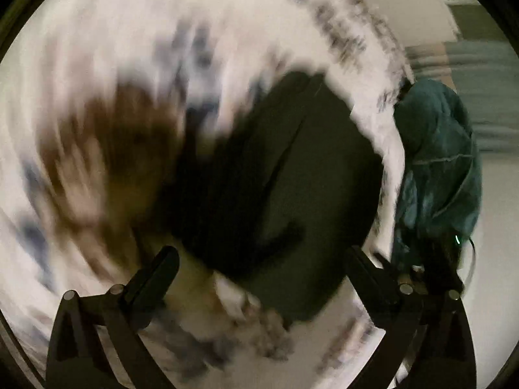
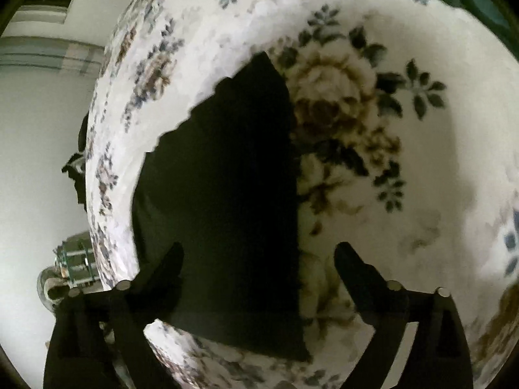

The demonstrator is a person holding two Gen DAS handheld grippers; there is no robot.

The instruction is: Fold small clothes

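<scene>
- The right gripper point(image 2: 259, 259) is seen with matte black fingers spread wide, nothing grasped.
- The left gripper point(image 1: 259, 259) is likewise released.
- A flat, dark folded garment point(image 2: 227, 194) is laid at 12 o'clock of both, on a white floral quilted cloth point(image 2: 405, 194).
- A crumpled teal garment point(image 1: 438, 162) is seen at 2 o'clock in the left view.

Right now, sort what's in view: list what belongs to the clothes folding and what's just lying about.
Belongs to the job:
- black garment, lying on the cloth
- left gripper, open over it
- right gripper, open over it

Just lying about:
- floral tablecloth
- teal garment at the table edge
- shiny object beyond the edge, unclear what
</scene>
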